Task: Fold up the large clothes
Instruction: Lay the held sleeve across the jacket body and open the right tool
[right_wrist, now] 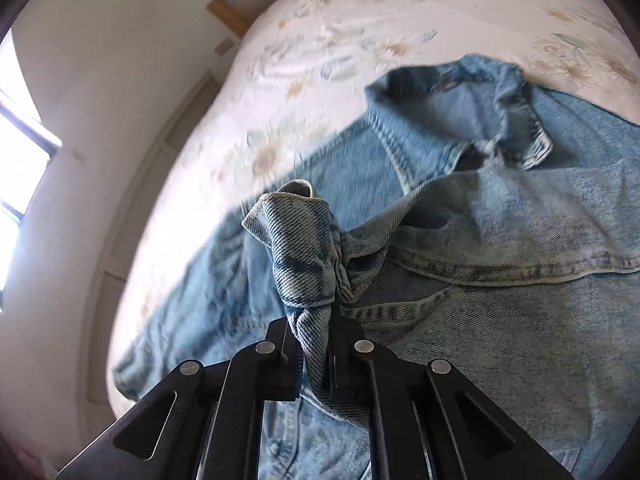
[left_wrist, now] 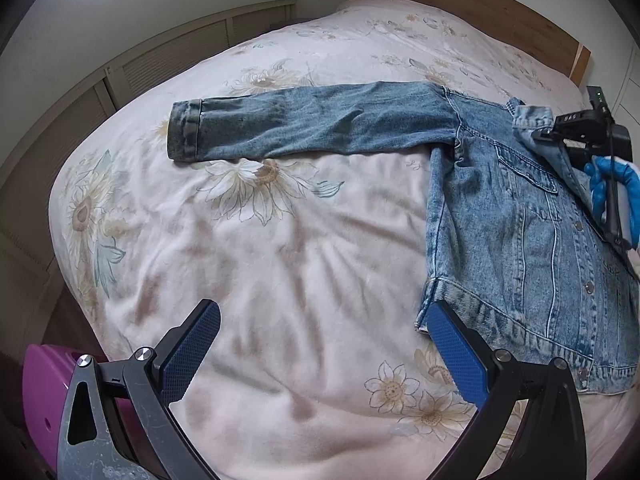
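Your denim jacket (left_wrist: 516,216) lies front up on the flowered bedspread (left_wrist: 280,240), one sleeve (left_wrist: 304,124) stretched flat away from the body toward the louvred cabinets (left_wrist: 168,60). Your left gripper (left_wrist: 324,344) hangs wide open and empty over bare bedspread just beside the jacket's hem corner. Your right gripper (right_wrist: 314,344), near the jacket's collar (right_wrist: 460,108), is clamped tight on a bunched fold of denim (right_wrist: 300,248).
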`<act>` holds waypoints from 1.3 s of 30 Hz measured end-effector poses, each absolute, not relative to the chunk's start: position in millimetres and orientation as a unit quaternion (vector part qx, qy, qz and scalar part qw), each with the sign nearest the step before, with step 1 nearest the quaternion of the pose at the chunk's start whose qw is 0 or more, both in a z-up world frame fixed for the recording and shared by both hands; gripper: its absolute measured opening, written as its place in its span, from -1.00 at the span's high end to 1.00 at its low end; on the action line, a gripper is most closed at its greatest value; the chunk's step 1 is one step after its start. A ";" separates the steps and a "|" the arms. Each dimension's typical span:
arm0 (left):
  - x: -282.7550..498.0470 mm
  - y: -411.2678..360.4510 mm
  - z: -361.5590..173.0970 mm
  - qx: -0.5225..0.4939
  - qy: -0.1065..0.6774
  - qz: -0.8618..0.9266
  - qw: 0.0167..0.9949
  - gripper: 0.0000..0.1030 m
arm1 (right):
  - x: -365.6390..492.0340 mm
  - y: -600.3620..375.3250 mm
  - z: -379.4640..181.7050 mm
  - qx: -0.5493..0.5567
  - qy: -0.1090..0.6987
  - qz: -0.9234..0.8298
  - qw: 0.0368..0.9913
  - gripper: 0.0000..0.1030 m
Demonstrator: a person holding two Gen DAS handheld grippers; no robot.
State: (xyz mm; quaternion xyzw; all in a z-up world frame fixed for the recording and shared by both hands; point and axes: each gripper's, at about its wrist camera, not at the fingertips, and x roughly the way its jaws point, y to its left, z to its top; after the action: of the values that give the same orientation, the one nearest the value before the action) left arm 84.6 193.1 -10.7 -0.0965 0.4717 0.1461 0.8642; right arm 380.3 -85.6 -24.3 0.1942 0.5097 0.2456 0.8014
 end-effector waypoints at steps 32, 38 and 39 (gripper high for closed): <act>85.0 184.6 3.3 -0.111 0.445 0.150 0.876 -0.98 | 317.3 -17.3 -22.4 -0.020 0.493 0.248 0.834 -0.39; 90.9 184.3 -0.7 -0.120 0.435 0.136 0.882 -0.98 | 356.6 -68.3 -14.2 0.015 0.469 0.182 0.864 -0.39; 91.8 184.7 -0.8 -0.118 0.434 0.136 0.883 -0.98 | 364.8 -70.6 -17.8 0.020 0.472 0.173 0.864 -0.39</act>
State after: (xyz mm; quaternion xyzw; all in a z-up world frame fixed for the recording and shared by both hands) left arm 91.8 184.7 -0.8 -0.1179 0.4340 0.1362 0.8827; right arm 364.8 -70.6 -17.8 0.0197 0.4721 0.1731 0.8641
